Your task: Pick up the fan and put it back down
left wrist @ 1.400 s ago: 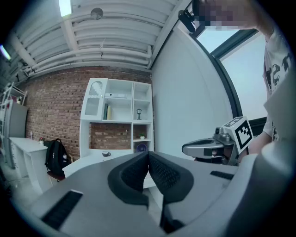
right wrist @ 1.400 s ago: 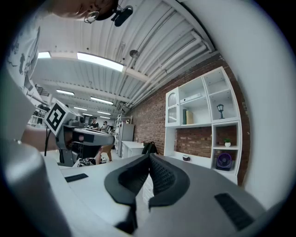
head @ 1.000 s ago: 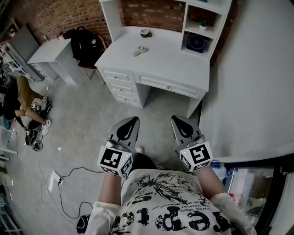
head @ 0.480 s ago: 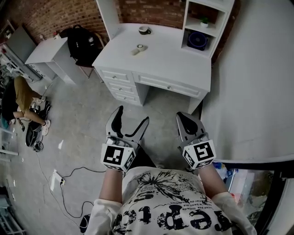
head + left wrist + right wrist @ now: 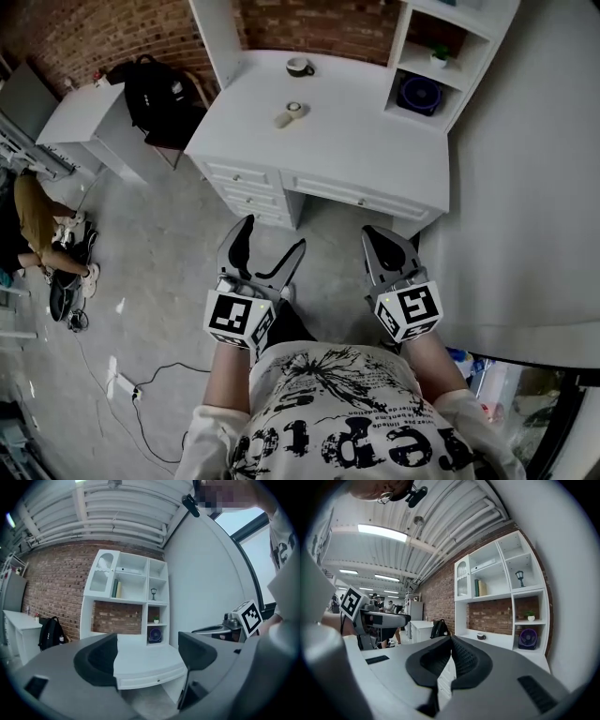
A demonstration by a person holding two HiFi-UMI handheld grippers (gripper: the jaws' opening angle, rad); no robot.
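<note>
White hutch cubby (image 5: 401, 111) holds the blue fan (image 5: 419, 94); plant (image 5: 438, 57) shelved above.

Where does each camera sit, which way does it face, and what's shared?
Head view: on the person's head, facing steeply down at the desk, left tongs, right tongs, forearms, shirt.
Left gripper view: on the left tongs, facing between their just-opened, empty jaws at the desk; right tongs alongside.
Right gripper view: on the right tongs, facing over shut jaws toward the shelves.
All three show the fan.
</note>
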